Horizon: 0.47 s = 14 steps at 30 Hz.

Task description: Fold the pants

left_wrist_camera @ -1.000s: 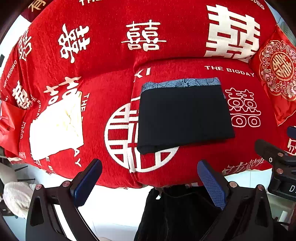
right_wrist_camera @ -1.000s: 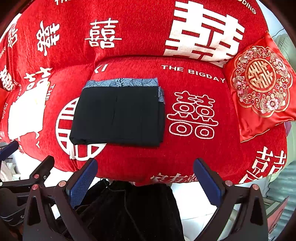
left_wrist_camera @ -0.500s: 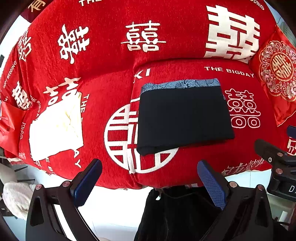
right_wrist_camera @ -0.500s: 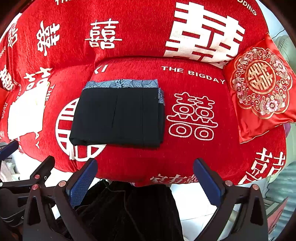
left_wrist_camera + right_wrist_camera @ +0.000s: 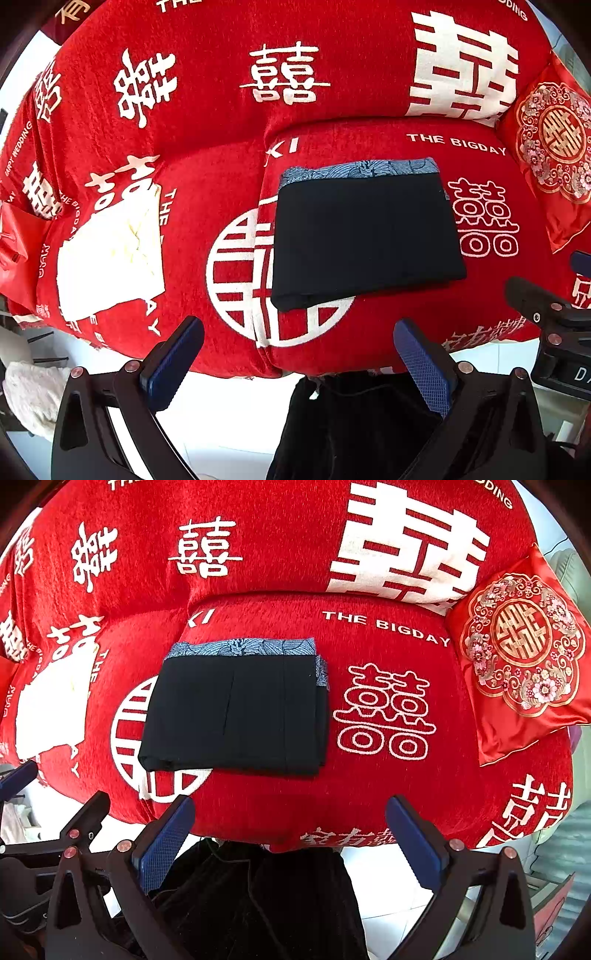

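Both tools (image 5: 297, 360) (image 5: 290, 836) level, wide-spread — short of folded pants (image 5: 236, 712).

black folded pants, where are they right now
The black folded pants lie flat on the red sofa cover, centre-left in the right wrist view, between the cream cloth and the embroidered cushion.

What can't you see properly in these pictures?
- Blue patterned cloth: both views show only a strip; the folded black pants cover the rest.
- White cloth: overexposed in both views, so details are lost.
- Dark fabric below the sofa: cut off by the bottom edge, behind the right tool.
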{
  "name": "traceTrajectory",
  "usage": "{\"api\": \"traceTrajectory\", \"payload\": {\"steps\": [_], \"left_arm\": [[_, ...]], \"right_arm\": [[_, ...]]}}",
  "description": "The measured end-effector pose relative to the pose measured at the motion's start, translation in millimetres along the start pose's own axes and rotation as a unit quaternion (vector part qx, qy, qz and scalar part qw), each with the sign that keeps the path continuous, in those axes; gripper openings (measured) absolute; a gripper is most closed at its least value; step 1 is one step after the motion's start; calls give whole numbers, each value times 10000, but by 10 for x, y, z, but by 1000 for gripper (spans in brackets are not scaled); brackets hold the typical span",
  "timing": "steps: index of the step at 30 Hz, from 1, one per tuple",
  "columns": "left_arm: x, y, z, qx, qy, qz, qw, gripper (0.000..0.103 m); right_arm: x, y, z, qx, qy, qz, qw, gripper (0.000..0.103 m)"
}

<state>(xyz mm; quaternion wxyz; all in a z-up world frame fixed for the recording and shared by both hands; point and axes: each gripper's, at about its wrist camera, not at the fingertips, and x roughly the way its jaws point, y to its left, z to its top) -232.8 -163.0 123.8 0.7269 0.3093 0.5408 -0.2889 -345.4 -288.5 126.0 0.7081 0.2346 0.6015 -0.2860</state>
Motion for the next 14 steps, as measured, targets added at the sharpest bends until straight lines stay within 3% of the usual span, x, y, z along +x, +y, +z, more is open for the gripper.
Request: {"api": "traceTrajectory", "payload": {"steps": [14], "left_arm": [[-5, -13, 26, -71, -40, -117, 9999, 103]], "right_arm": [[17, -33, 79, 67, 6, 21, 10000, 103]]}}
